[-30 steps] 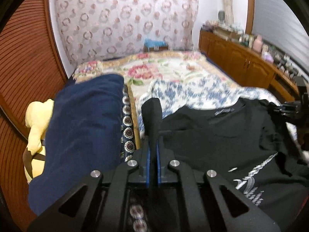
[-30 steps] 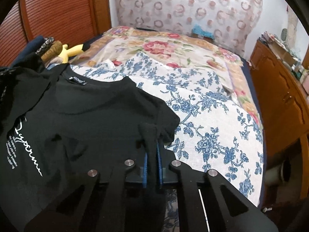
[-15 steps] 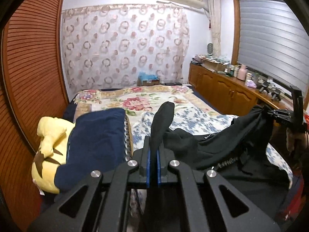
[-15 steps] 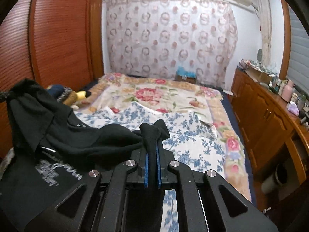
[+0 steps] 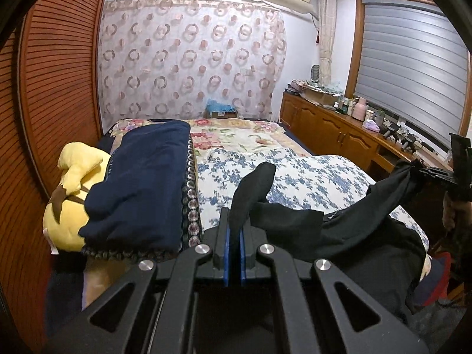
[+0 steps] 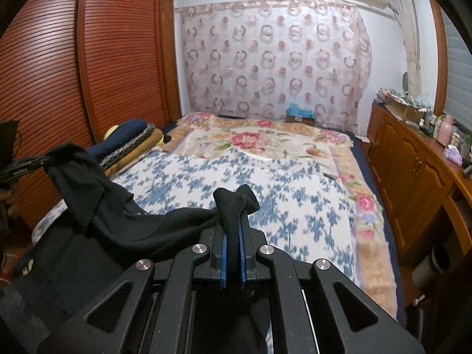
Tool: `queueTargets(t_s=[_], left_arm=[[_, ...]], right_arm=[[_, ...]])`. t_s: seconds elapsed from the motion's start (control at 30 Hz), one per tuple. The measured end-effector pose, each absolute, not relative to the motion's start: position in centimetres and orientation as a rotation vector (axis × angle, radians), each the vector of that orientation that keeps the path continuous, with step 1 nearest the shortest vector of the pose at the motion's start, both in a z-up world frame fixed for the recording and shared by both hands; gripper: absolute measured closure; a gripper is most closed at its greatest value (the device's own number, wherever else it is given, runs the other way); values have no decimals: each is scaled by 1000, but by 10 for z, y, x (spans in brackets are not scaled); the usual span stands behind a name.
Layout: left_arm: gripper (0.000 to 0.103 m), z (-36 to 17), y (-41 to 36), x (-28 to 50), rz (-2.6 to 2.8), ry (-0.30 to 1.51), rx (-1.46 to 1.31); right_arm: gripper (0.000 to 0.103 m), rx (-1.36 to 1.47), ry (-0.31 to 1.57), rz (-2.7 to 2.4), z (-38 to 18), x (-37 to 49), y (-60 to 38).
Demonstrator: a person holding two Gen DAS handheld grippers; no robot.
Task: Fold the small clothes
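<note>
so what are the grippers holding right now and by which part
Both hold the black t-shirt: the left gripper and right gripper are each shut on a bunched pinch at its upper edge, one at either side; the rest hangs slack between them.

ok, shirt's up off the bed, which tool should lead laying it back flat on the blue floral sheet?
Right, probably. Both tools are shut on the black T-shirt, but the right tool looks over open blue floral sheet, while the left tool sits beside the navy folded pile.

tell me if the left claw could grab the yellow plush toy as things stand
Probably not: the left claw is shut on the black t-shirt, and the folded navy cloth partly covers the yellow plush toy.
</note>
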State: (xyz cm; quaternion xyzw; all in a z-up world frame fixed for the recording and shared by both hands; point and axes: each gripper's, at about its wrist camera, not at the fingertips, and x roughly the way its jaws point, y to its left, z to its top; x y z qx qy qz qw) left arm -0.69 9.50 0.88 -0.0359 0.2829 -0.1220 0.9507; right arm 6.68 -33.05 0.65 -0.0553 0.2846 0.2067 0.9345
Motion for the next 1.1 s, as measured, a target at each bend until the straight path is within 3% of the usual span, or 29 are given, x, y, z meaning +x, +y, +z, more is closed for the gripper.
queueTargets(t_s=[0.27, 0.57, 0.7, 0.77, 0.87, 0.9, 0.93, 1.03, 1.1], left_arm=[[100, 10, 98, -44, -265, 582, -56], [98, -50, 101, -54, -292, 746, -43], [91, -52, 110, -59, -264, 746, -65], [79, -48, 114, -58, -245, 735, -61], [69, -40, 119, -55, -238, 714, -61], [64, -38, 120, -50, -245, 709, -60], [60, -37, 121, -46, -246, 709, -57], [48, -41, 121, -25, -247, 726, -46], [48, -48, 121, -10, -242, 746, -45]], right_arm=[[100, -110, 589, 422, 15, 27, -346], [99, -90, 825, 423, -62, 8, -361], [94, -80, 860, 392, -77, 9, -368], [88, -82, 843, 384, -71, 11, -370], [69, -93, 793, 361, -55, 13, -371], [55, -100, 777, 354, -51, 16, -371], [48, -105, 772, 351, -49, 18, -371], [48, -135, 776, 339, -51, 35, -367], [47, -148, 786, 336, -56, 48, -363]])
